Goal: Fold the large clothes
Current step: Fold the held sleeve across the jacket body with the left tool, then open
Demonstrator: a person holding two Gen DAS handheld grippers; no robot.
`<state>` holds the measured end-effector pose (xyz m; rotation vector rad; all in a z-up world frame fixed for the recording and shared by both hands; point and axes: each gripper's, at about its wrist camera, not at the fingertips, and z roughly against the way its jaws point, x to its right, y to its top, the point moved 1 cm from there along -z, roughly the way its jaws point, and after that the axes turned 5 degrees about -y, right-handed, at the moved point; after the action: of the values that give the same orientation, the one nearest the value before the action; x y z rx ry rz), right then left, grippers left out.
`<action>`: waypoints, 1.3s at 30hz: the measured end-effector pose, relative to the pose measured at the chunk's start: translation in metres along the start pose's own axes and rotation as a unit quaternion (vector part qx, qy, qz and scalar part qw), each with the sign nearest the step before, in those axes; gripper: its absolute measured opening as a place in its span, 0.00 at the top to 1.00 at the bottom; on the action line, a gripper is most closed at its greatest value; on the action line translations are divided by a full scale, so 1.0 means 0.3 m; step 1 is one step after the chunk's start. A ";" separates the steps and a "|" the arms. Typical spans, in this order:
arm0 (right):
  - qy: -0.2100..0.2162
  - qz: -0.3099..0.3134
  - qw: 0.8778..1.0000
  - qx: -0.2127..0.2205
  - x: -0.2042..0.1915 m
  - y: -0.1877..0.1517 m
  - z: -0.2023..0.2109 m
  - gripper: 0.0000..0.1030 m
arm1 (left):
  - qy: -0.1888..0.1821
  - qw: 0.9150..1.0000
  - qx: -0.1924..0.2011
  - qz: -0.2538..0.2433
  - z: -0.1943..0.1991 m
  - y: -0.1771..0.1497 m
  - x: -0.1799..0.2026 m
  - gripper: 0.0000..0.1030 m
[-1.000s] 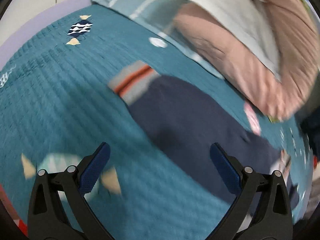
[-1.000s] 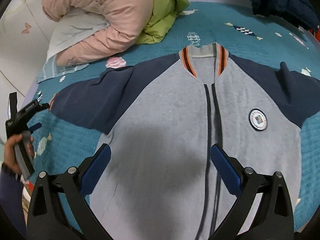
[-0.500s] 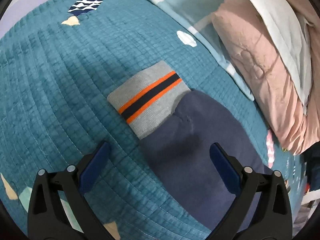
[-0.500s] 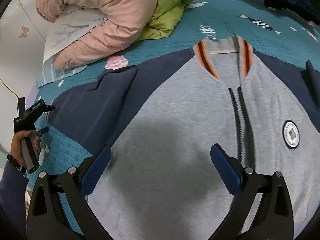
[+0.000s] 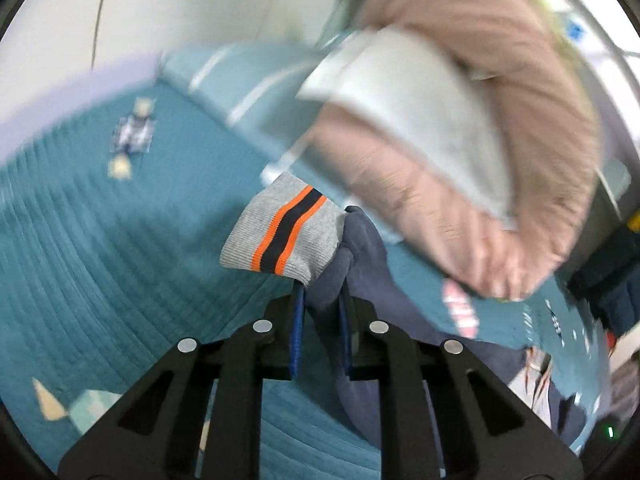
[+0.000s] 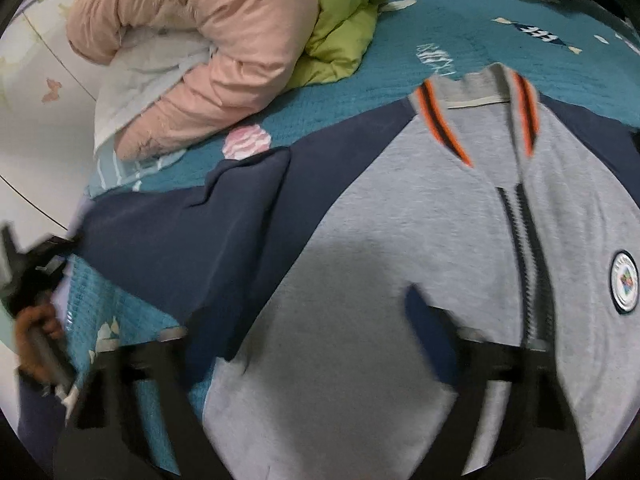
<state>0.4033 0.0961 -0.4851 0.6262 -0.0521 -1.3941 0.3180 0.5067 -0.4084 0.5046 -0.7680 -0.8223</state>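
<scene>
left gripper (image 5: pixel 320 316): jaws pinched narrow on the navy sleeve (image 5: pixel 360 280) just behind the striped cuff (image 5: pixel 284 232), cuff flopping at 12 o'clock. right gripper (image 6: pixel 316 344): jaws wide, holding nothing, hovering over the grey jacket (image 6: pixel 400 240) spread flat on the bed (image 6: pixel 400 28). fabric looks soft, limp, light-ish; it'll drape, so grab seams or cuffs, not mid-panel. left view alone shows the pinch. right view alone shows the zip, badge (image 6: pixel 624 282), collar, plus pink coat (image 6: pixel 224 36) at 11 o'clock, well apart.
</scene>
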 end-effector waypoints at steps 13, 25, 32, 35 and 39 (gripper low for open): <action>0.107 -0.007 0.990 -0.088 -0.117 -0.003 -0.187 0.79 | -0.117 0.984 0.061 -0.116 0.314 0.014 0.588 0.86; -0.039 -0.086 0.995 0.035 0.727 -0.115 0.436 0.77 | -0.217 0.959 -0.071 -0.170 0.028 -0.505 1.400 0.86; -0.127 -0.178 0.975 0.041 1.227 -0.274 0.631 0.76 | -0.167 0.945 -0.194 -0.205 -0.286 -0.886 1.570 0.86; -0.133 -0.204 0.969 0.048 1.355 -0.311 0.673 0.73 | -0.153 0.939 -0.216 -0.220 -0.331 -0.982 1.583 0.77; -0.129 -0.249 0.957 0.071 1.479 -0.287 0.702 0.70 | -0.161 0.933 -0.226 -0.227 -0.330 -1.050 1.611 0.56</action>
<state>0.3332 -0.3977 -0.4900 0.5947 -0.2159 -1.9701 0.4638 -0.0550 -0.4840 0.1261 -0.7370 -1.4993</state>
